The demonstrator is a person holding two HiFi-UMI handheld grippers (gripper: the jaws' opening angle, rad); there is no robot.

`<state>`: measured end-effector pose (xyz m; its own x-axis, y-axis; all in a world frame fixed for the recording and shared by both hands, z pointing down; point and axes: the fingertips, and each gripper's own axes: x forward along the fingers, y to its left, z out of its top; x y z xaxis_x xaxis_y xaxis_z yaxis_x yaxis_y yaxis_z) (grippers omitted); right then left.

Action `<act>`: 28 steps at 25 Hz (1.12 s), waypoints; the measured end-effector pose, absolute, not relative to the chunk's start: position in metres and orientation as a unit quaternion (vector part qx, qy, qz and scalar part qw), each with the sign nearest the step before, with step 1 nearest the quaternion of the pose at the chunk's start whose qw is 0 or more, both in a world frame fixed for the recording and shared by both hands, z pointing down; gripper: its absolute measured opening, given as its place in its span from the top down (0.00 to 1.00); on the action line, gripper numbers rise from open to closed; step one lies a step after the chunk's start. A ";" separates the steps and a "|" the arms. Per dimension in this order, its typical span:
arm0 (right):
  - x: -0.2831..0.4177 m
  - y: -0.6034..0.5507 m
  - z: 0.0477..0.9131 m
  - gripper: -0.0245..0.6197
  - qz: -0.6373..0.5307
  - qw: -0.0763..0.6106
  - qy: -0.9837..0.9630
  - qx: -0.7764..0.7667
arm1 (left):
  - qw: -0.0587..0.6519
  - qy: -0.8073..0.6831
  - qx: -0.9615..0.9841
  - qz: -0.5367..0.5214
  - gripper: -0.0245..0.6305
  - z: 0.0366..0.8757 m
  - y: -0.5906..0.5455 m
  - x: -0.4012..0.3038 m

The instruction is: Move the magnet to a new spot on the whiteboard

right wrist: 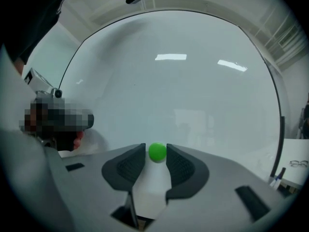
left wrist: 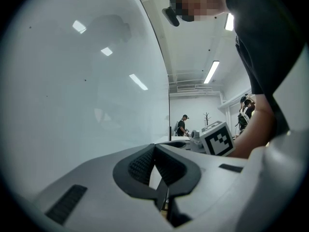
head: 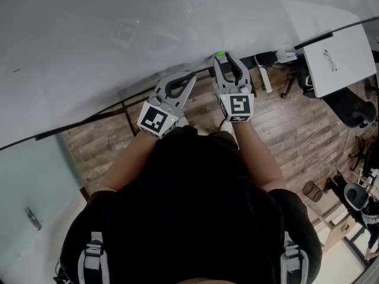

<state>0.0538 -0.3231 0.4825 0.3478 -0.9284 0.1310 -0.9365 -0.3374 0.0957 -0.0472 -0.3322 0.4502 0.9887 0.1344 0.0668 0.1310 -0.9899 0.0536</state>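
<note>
A small round green magnet sits on the whiteboard, low on it near the bottom edge. My right gripper points level at the board. Its jaws stand open on either side of the magnet, with a thin gap showing on the left side. In the head view the magnet shows at the tip of the right gripper. My left gripper is shut and empty, just left of the right one, below the edge of the whiteboard. Its jaws meet tip to tip.
A marker tray with a white marker runs along the board's lower edge. To the right stands a white table with spectacles on it. A wooden floor lies below. A glass panel is at left. People stand far off.
</note>
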 end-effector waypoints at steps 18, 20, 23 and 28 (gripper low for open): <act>0.059 -0.330 0.485 0.78 0.028 0.089 -0.562 0.822 | 0.031 0.071 0.996 0.044 0.96 0.453 -0.334 -0.046; 0.061 -0.329 0.486 0.78 0.028 0.088 -0.561 0.823 | 0.029 0.068 0.996 0.050 0.96 0.456 -0.334 -0.047; 0.060 -0.327 0.483 0.78 0.026 0.085 -0.568 0.818 | 0.026 0.064 0.996 0.052 0.96 0.458 -0.333 -0.049; 0.052 -0.322 0.477 0.78 0.035 0.075 -0.594 0.800 | 0.026 0.052 0.997 0.046 0.96 0.451 -0.330 -0.048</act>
<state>0.0523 -0.3225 0.4775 0.2918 -0.9455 0.1445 -0.9559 -0.2829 0.0791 -0.0481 -0.3297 0.4514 0.9903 0.1065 0.0888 0.1018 -0.9932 0.0559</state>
